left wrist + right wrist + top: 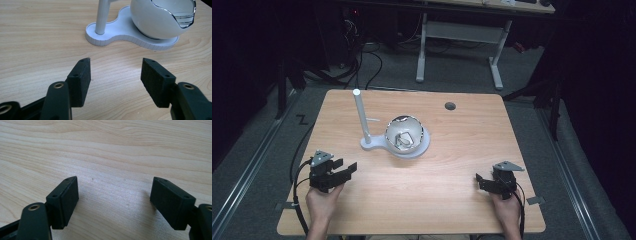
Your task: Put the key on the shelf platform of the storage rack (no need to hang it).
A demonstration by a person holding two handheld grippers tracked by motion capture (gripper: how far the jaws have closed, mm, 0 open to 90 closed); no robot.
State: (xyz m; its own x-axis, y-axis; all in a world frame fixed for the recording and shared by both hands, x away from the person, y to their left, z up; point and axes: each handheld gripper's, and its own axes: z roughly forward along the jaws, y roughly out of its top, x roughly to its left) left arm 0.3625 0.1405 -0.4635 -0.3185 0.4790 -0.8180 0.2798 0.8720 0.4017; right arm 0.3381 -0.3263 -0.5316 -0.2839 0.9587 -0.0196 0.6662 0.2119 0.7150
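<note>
Left claw (346,169) sits at the lower left of the high view with its jaws spread wide and nothing between them; right claw (478,181) at the lower right is just as wide open and empty, with bare wood beyond its pads (67,200). Both rest low over the bench (452,150), well apart from each other.

Nearest the left claw is a white stand (404,149), just above centre in the high view and near the top of the left gripper view. It has a flat, figure-eight base (117,37) with a finely ribbed edge, a slim upright post (361,116) rising from its smaller lobe, and a round white shell (160,17) seated on the larger lobe. That shell is smooth and glossy, cut open at the top with a wavy chrome rim; something shiny lies inside, too small to make out.

My worry is the shell: its curved, slick wall gives flat foam-like pads little to bite on, so a squeeze could slide off or roll it off its seat. A reach from the left could also clip the tall post, and the light-looking base might skid on the smooth, pale wood-grain surface.
</note>
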